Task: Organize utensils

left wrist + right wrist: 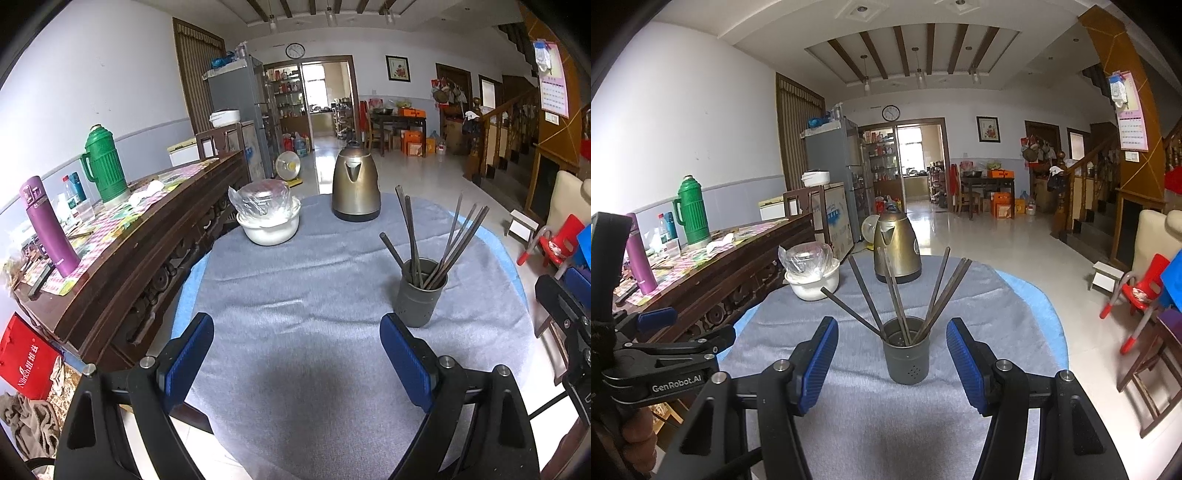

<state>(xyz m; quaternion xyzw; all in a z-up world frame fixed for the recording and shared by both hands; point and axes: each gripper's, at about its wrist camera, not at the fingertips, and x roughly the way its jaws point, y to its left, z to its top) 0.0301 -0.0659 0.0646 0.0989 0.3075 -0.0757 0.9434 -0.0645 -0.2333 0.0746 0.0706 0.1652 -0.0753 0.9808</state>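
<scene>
A grey metal holder cup [419, 295] stands upright on the grey tablecloth [295, 288] with several dark chopsticks [413, 236] fanned out in it. My left gripper [295, 332] is open and empty, above the cloth to the left of the cup. In the right wrist view the cup [906, 356] with the chopsticks [905, 295] stands just ahead, between the tips of my open, empty right gripper [892, 338]. The left gripper's body [665, 354] shows at that view's left edge.
A brass kettle [355, 184] stands at the table's far edge, and a white bowl with a plastic-wrapped lid [267, 218] to its left. A dark wooden sideboard [122, 243] with a green thermos [103, 166] and purple bottle [48, 229] runs along the left. Red child chair [1137, 295] at right.
</scene>
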